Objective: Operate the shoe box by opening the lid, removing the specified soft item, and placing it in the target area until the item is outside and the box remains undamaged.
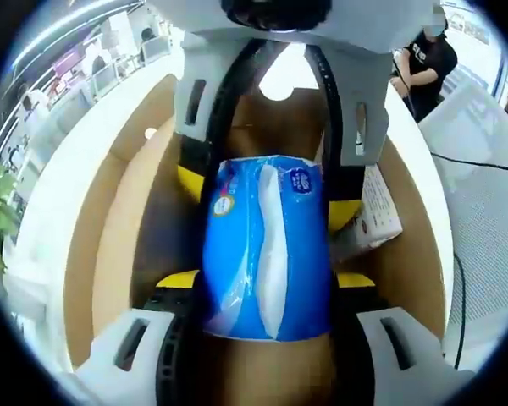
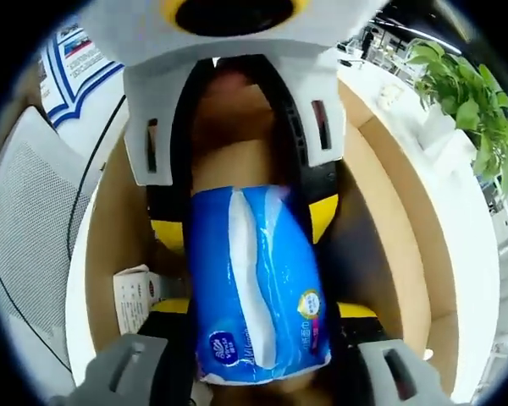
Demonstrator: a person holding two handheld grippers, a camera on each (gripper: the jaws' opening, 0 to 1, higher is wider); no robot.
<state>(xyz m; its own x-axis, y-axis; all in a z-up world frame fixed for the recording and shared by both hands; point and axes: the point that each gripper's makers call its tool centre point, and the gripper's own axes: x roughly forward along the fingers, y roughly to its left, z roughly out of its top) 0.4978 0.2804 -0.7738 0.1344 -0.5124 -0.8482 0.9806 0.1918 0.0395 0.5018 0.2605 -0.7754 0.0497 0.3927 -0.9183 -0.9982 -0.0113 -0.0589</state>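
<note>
Background: office, white desk [image 1: 51, 220], plant [image 2: 466, 93].
Box [image 1: 110, 245]: open cardboard.
Tissue pack [image 1: 267, 254]: blue, clamped by left gripper [image 1: 267, 283] and right gripper [image 2: 262, 317] from opposite ends.

Blue tissue pack [image 1: 267, 249] wedged between opposing grippers' jaws inside cardboard box [image 1: 110, 228], little side room.

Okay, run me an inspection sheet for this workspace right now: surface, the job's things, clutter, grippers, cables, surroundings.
Surface: white tabletop under the box.
Job's things: open cardboard shoe box; blue tissue pack inside it.
Clutter: small white printed carton in the box beside the pack.
Grippers: left gripper and right gripper meet from opposite ends, jaws on both sides of the pack; contact cannot be confirmed.
Cables: black cable on the table.
Surroundings: mesh chair, green plant, a person standing.
</note>
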